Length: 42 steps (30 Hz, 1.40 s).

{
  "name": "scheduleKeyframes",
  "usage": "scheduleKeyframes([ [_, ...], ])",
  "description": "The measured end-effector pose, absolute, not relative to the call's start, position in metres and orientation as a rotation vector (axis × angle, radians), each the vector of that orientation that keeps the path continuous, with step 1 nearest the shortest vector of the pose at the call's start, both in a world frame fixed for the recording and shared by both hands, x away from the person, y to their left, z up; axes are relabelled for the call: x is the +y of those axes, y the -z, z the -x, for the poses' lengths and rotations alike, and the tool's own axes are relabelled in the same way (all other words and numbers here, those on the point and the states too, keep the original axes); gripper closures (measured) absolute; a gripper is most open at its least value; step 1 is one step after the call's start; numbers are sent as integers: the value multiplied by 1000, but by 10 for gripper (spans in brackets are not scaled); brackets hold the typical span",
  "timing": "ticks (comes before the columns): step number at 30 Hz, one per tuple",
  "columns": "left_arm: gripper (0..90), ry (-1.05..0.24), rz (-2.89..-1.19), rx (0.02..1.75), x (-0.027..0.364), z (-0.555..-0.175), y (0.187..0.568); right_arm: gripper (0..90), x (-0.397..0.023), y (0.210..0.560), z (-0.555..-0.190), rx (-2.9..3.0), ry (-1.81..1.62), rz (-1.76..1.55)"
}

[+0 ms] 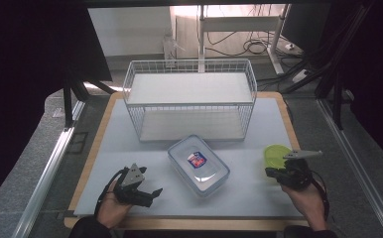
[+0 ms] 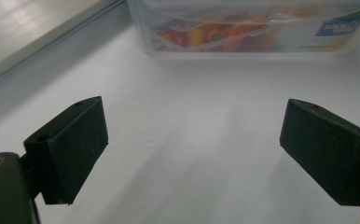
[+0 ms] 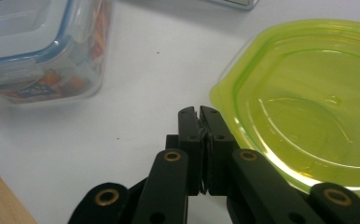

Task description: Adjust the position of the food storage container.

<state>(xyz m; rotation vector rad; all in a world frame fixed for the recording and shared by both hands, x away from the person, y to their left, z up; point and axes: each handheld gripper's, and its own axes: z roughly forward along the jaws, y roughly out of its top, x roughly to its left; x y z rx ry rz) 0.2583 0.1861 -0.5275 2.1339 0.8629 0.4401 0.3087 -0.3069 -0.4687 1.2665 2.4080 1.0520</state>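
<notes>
A clear lidded food box with a blue seal and a printed label lies slantwise in the middle of the white mat. My left gripper rests near the front left of the mat and points toward the box. In the left gripper view it stands open, with bare mat between the jaws and the food box farther ahead. A lime-green translucent lid lies at the right. My right gripper sits just in front of it; its jaws are shut on nothing, beside the green lid's rim, with the food box at upper left.
A white wire rack with two shelves stands at the back of the mat. The wooden table edge frames the mat. Cables and a stand lie on the floor behind the table.
</notes>
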Motion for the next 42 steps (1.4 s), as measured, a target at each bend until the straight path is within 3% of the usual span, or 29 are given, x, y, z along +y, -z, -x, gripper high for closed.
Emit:
scheduleKeyframes([
  [7, 112, -404, -2103, 907, 193, -278, 521, 888, -292, 466, -297, 2403, -1065, -1209],
  [10, 259, -447, -2103, 933, 196, -299, 516, 898, -277, 469, -291, 2423, -1054, -1177],
  [15, 587, -429, -2061, 947, 196, -329, 511, 898, -261, 476, -284, 2456, -1077, -1142],
  [20, 772, -401, -2046, 930, 179, -364, 512, 898, -243, 480, -278, 2494, -1125, -1116],
  [27, 829, -340, -2049, 902, 164, -387, 521, 884, -214, 488, -275, 2570, -1119, -1063],
  [30, 873, -328, -2070, 881, 158, -384, 522, 883, -207, 490, -277, 2562, -1108, -1073],
  [42, 897, -273, -2140, 850, 145, -357, 517, 898, -216, 493, -292, 2476, -1003, -1220],
])
